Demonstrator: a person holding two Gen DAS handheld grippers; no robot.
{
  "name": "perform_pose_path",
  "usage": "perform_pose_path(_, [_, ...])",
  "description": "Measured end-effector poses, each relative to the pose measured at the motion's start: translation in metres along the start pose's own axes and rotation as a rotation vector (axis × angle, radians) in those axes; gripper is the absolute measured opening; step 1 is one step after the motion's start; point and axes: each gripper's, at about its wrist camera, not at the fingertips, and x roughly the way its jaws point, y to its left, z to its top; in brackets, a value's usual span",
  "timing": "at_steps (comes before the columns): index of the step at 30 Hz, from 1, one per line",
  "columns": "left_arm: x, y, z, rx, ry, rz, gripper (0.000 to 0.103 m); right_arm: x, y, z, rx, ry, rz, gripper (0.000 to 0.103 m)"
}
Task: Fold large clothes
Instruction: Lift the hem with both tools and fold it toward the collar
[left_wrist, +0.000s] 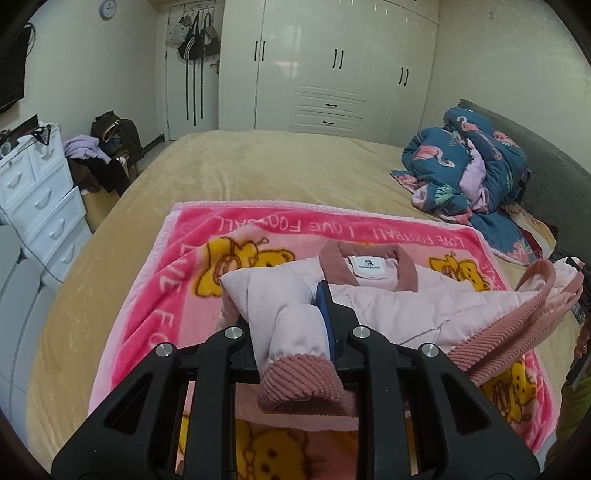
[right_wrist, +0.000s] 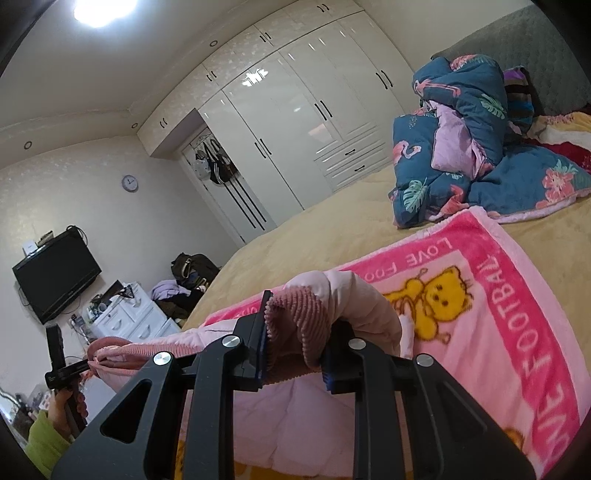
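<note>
A pale pink padded jacket (left_wrist: 391, 310) with dusty-pink ribbed cuffs and collar lies on a pink bear-print blanket (left_wrist: 192, 266), its white neck label facing up. My left gripper (left_wrist: 284, 314) is shut on one sleeve, and the ribbed cuff (left_wrist: 299, 380) hangs over its jaws. My right gripper (right_wrist: 299, 332) is shut on the other sleeve's ribbed cuff (right_wrist: 295, 325), holding it off the blanket (right_wrist: 498, 314). The jacket body (right_wrist: 295, 417) sags below. The left gripper (right_wrist: 86, 365) shows again at the lower left of the right wrist view, held by a hand in a green sleeve.
The blanket lies on a tan bedspread (left_wrist: 280, 166). A bundled blue flamingo-print quilt (left_wrist: 469, 166) sits by the grey headboard. White drawers (left_wrist: 40, 199) and a clothes pile (left_wrist: 103, 155) stand beside the bed, with a white wardrobe (left_wrist: 332, 62) beyond and a wall television (right_wrist: 55, 275).
</note>
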Motion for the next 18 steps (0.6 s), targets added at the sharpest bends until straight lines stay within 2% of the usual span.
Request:
perform_pose_path(8, [0.031, 0.006, 0.003, 0.008, 0.011, 0.022, 0.017, 0.043, -0.01, 0.008, 0.019, 0.023, -0.046, 0.021])
perform_pose_path(18, [0.068, 0.005, -0.003, 0.019, 0.024, 0.016, 0.02, 0.096, -0.045, -0.008, 0.076, 0.087, -0.129, 0.021])
